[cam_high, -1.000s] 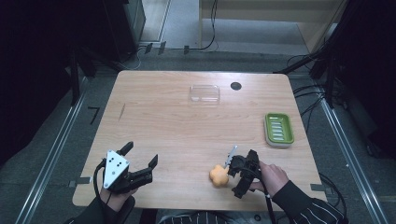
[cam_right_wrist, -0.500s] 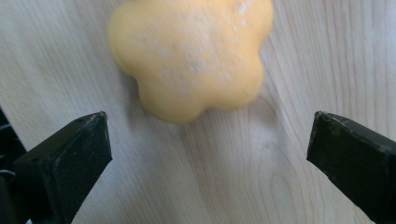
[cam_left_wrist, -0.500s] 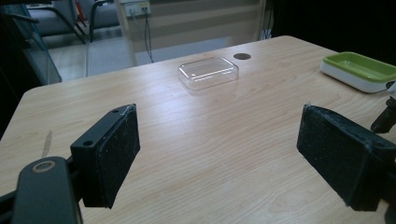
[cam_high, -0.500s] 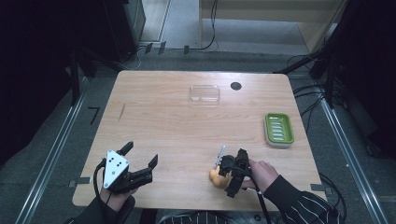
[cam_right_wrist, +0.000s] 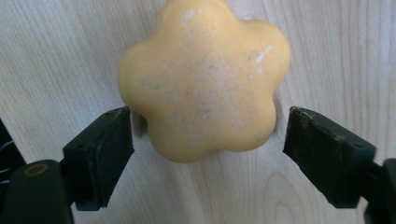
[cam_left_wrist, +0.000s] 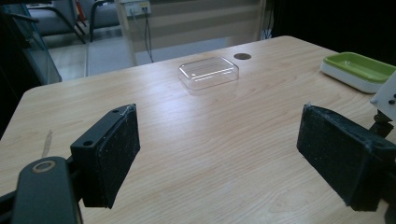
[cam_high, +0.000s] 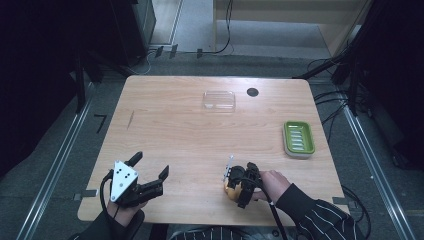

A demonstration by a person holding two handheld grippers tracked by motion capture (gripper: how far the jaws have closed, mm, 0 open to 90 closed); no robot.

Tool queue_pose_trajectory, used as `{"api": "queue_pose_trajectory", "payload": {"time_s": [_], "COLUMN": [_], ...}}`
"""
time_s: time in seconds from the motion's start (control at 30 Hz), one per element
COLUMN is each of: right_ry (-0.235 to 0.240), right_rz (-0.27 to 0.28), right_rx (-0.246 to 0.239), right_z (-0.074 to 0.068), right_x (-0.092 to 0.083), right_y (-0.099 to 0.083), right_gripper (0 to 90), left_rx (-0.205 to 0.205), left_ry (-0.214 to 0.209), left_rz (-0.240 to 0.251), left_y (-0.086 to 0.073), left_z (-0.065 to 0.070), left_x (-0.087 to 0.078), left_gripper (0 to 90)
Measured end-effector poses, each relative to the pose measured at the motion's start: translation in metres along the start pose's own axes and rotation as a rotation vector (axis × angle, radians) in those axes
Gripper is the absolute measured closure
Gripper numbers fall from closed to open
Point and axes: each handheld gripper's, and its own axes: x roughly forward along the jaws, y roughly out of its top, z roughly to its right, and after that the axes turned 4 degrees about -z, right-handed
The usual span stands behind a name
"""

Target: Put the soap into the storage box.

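Observation:
A yellow flower-shaped soap (cam_right_wrist: 201, 79) lies on the wooden table (cam_high: 190, 140) near its front edge, right of centre. My right gripper (cam_high: 236, 188) points down over the soap (cam_high: 229, 192), one jaw on each side of it. Its jaws have just been closing; in the right gripper view the left pad (cam_right_wrist: 105, 149) is at the soap's edge and a narrow gap remains at the right pad (cam_right_wrist: 322, 149). My left gripper (cam_high: 151, 165) rests at the front left of the table, open, with nothing between its pads (cam_left_wrist: 114, 154).
A clear plastic box (cam_high: 219, 99) lies at the back centre of the table, beside a dark round hole (cam_high: 252, 92). A green soap dish (cam_high: 298, 139) sits at the right side. The left gripper view also takes in the box (cam_left_wrist: 208, 72) and the dish (cam_left_wrist: 359, 70).
My right gripper has moved left and come down over the soap, which earlier lay beside it. Its jaws now straddle the soap. The left gripper has stayed put.

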Motion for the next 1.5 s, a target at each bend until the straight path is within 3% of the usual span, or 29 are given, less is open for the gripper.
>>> {"api": "queue_pose_trajectory", "payload": {"time_s": [0.17, 0.47, 0.5, 0.6, 0.77, 0.83, 1.13, 1.37, 1.5], "right_ry": [0.003, -0.011, -0.016, -0.032, -0.040, -0.052, -0.049, -0.034, -0.050], "right_rz": [0.004, 0.016, 0.012, 0.018, 0.004, -0.013, 0.000, 0.006, 0.008], "right_rx": [-0.005, -0.073, -0.073, -0.100, -0.095, -0.093, -0.079, -0.033, -0.023], "right_z": [-0.0016, -0.0035, -0.0060, -0.0067, -0.0072, -0.0081, -0.0072, -0.0075, -0.0066], "right_x": [-0.0011, -0.0022, -0.0024, -0.0017, -0.0004, -0.0010, -0.0009, -0.0011, -0.0015], "right_y": [0.0012, 0.0048, 0.0065, 0.0081, 0.0084, 0.0072, 0.0059, 0.0036, -0.0002], "right_gripper": [19.4, 22.6, 28.6, 30.0, 34.1, 39.7, 40.1, 40.1, 40.1], "left_rx": [0.000, 0.000, 0.000, 0.000, 0.000, 0.000, 0.000, 0.003, -0.001], "left_ry": [0.002, 0.003, 0.002, 0.001, 0.001, 0.001, -0.001, -0.003, -0.001], "left_rz": [-0.002, -0.002, -0.001, -0.003, -0.001, -0.002, 0.001, 0.001, 0.002], "left_y": [0.0000, 0.0000, 0.0000, 0.0001, 0.0002, 0.0002, 0.0000, 0.0002, 0.0001], "left_z": [0.0002, 0.0002, -0.0001, -0.0003, -0.0001, 0.0000, -0.0004, 0.0004, 0.0001], "left_x": [-0.0001, 0.0001, 0.0002, 0.0006, 0.0006, 0.0006, 0.0004, 0.0007, 0.0005], "left_gripper": [13.7, 13.7, 13.7, 13.7, 13.7, 13.7, 13.7, 13.7, 13.7]}}
